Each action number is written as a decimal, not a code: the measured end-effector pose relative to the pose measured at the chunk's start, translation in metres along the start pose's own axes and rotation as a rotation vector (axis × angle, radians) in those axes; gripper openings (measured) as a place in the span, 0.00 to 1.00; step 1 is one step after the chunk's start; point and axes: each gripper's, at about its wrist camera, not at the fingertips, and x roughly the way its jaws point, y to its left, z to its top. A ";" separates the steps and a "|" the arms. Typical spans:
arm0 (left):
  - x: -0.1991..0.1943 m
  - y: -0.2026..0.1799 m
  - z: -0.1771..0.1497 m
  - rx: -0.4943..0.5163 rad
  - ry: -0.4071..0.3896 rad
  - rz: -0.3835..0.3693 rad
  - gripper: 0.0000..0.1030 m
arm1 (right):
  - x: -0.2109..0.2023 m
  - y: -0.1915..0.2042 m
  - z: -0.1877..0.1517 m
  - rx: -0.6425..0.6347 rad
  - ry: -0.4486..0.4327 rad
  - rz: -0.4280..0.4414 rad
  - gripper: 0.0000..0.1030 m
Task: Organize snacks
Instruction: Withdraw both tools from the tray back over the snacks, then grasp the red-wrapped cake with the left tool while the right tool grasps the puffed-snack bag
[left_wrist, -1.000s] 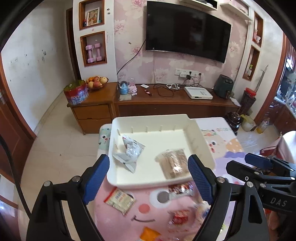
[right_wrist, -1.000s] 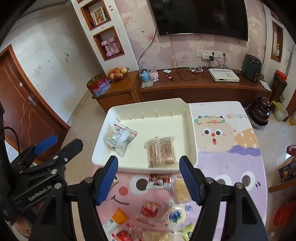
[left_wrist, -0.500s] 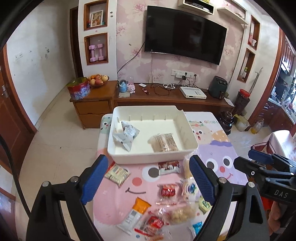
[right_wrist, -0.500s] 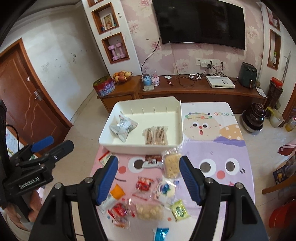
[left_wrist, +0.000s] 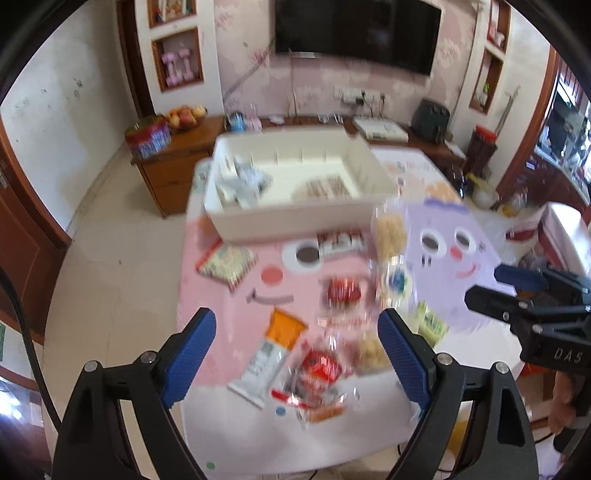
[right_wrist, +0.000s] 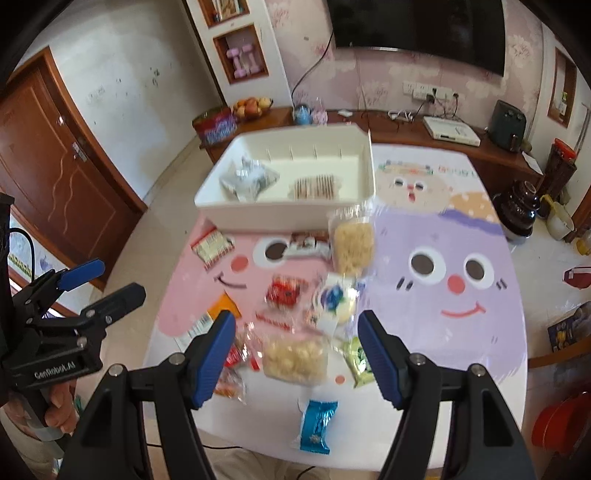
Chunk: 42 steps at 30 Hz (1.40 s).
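Observation:
A white bin (right_wrist: 266, 216) stands at the far end of the cartoon-print table (right_wrist: 461, 325). It holds a silver packet (right_wrist: 247, 179) and a brown biscuit pack (right_wrist: 316, 186). Several loose snacks lie nearer: a clear bag of yellow puffs (right_wrist: 352, 243), a red packet (right_wrist: 286, 291), a pale puff bag (right_wrist: 295, 356), a green packet (right_wrist: 358, 356), a blue packet (right_wrist: 317, 424). My right gripper (right_wrist: 299, 350) hovers open above the pale puff bag. My left gripper (left_wrist: 295, 354) hovers open over an orange-and-white bar (left_wrist: 273, 354) and a red packet (left_wrist: 317, 373). Neither holds anything.
A cracker pack (right_wrist: 212, 245) lies by the bin's left corner. A wooden TV cabinet (right_wrist: 406, 129) with a fruit bowl (right_wrist: 253, 107) runs behind the table. A dark appliance (right_wrist: 522, 206) stands on the floor at right. The table's near edge is just below the fingers.
Both grippers have drawn back from the bin toward the table's near edge and sunk lower. The loose snacks now sit between the fingers in view; both stay open.

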 end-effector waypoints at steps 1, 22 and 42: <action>0.007 -0.001 -0.006 0.005 0.019 -0.003 0.86 | 0.006 0.000 -0.005 -0.004 0.014 0.003 0.67; 0.141 -0.005 -0.063 0.084 0.289 -0.097 0.81 | 0.148 0.009 -0.050 -0.041 0.247 -0.058 0.78; 0.168 -0.035 -0.060 0.182 0.323 -0.145 0.44 | 0.174 0.014 -0.048 -0.048 0.311 -0.010 0.52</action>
